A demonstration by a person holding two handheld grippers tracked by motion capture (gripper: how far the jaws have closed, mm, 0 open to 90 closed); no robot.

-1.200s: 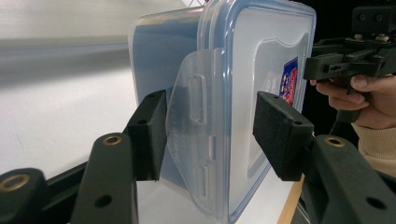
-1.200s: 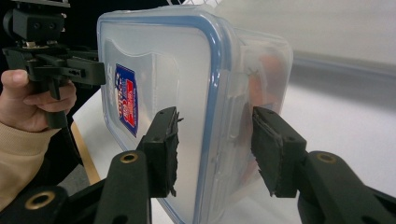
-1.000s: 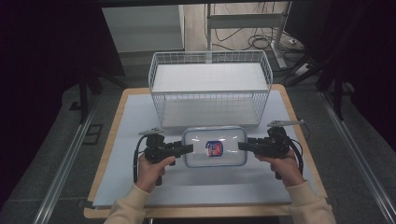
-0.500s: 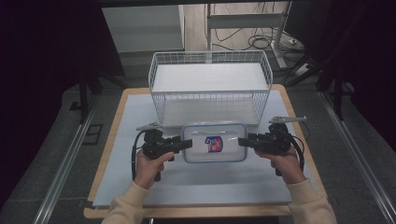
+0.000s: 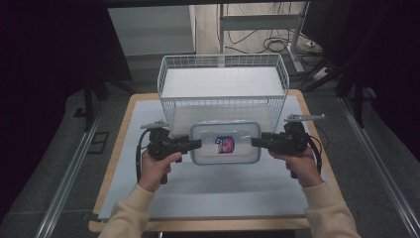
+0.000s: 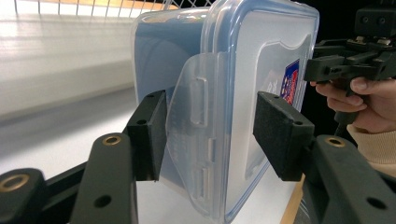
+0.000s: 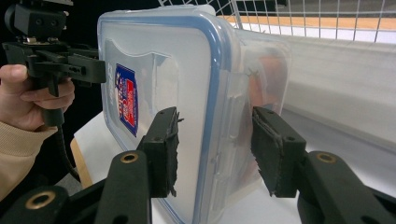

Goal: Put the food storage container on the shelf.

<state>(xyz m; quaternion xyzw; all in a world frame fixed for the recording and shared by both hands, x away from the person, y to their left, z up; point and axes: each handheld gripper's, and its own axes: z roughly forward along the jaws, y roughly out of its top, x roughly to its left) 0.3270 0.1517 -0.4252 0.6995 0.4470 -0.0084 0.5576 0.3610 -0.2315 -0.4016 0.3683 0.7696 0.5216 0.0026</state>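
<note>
A clear plastic container (image 5: 226, 144) with a blue-rimmed lid and a red and blue label hangs level between my two grippers, just in front of the wire basket (image 5: 223, 106). My left gripper (image 5: 197, 144) is shut on its left end, with the jaws on either side of the latch flap (image 6: 201, 121). My right gripper (image 5: 255, 142) is shut on the right end in the same way, pads (image 7: 163, 149) against lid and base. Something orange shows dimly inside the container (image 7: 261, 79).
The white wire basket stands at the back of the white mat (image 5: 218, 193), its floor bare. The wooden table edge (image 5: 106, 173) frames the mat. Dark frames and cables lie beyond the table.
Both grippers and the container between them have moved away from the person, toward the basket's front wall, and appear slightly higher.
</note>
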